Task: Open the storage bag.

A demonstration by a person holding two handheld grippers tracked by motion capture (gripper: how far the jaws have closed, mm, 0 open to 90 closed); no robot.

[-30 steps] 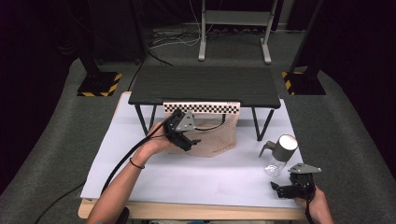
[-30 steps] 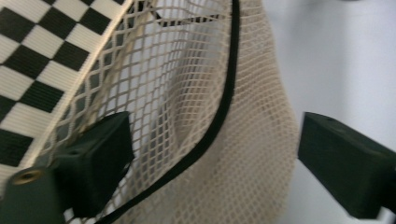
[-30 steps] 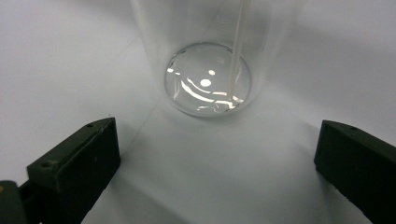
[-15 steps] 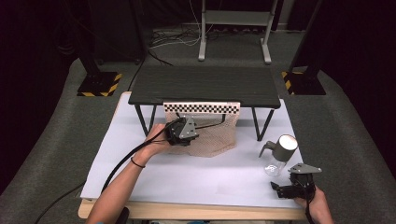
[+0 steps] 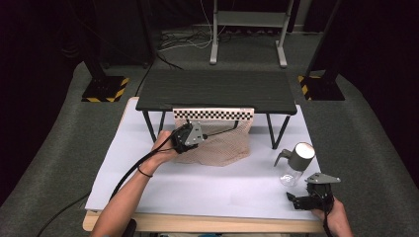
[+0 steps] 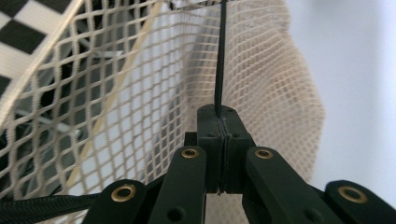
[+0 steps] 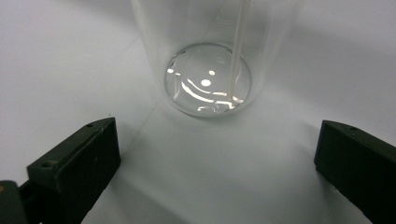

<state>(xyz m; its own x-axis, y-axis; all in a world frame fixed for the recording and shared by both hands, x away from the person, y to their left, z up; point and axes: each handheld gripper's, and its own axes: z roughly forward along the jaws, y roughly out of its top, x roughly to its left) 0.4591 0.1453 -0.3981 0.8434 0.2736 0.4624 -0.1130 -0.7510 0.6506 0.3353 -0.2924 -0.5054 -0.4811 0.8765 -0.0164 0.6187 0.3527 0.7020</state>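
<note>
A: What has the left gripper (image 5: pixel 190 138) got?
B: Its jaws have just been closing and now clench a thin black cord (image 6: pixel 219 60) that runs straight ahead from their tips, the mesh bag (image 6: pixel 261 88) hanging just beyond.

A: And the right gripper (image 7: pixel 217 154)?
B: Released, jaws spread wide on the bench (image 5: pixel 217 187); the clear bottle (image 7: pixel 208 79) stands just ahead, between them, untouched.

The high view is looking forward and down on the mesh bag (image 5: pixel 225 143). The left gripper view is sitting close against that bag (image 6: pixel 140 102); the right gripper view is facing a glass bottle (image 7: pixel 208 70) well apart from it.
</note>
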